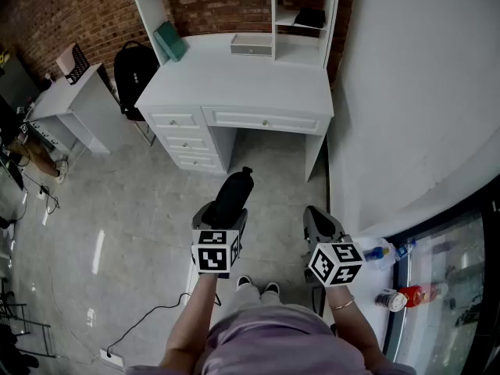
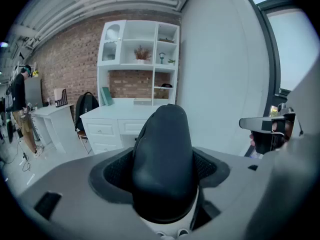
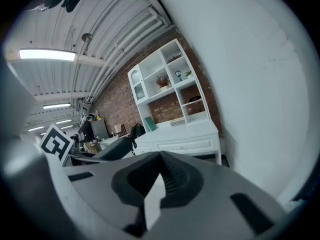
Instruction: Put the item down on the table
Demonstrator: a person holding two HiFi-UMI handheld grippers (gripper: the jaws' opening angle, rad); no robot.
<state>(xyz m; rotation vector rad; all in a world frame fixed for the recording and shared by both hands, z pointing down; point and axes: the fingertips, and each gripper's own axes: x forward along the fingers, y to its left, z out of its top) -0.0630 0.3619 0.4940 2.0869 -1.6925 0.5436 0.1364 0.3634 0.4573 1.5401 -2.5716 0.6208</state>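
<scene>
My left gripper (image 1: 228,209) is shut on a black, rounded, elongated item (image 1: 233,192) and holds it in the air over the grey floor, in front of the white desk (image 1: 234,84). In the left gripper view the item (image 2: 162,144) fills the space between the wide-set jaws and sticks out past them, with the desk (image 2: 120,115) a few steps beyond. My right gripper (image 1: 319,223) hangs beside it at about the same height. In the right gripper view its jaws (image 3: 159,176) meet with nothing between them, and the desk (image 3: 185,134) stands ahead.
The desk has a hutch with shelves, a teal book (image 1: 170,40) and a small drawer box (image 1: 251,47). A black backpack on a chair (image 1: 134,73) and a small white side table (image 1: 70,104) stand at its left. A white wall runs along the right, with bottles (image 1: 406,295) at its foot.
</scene>
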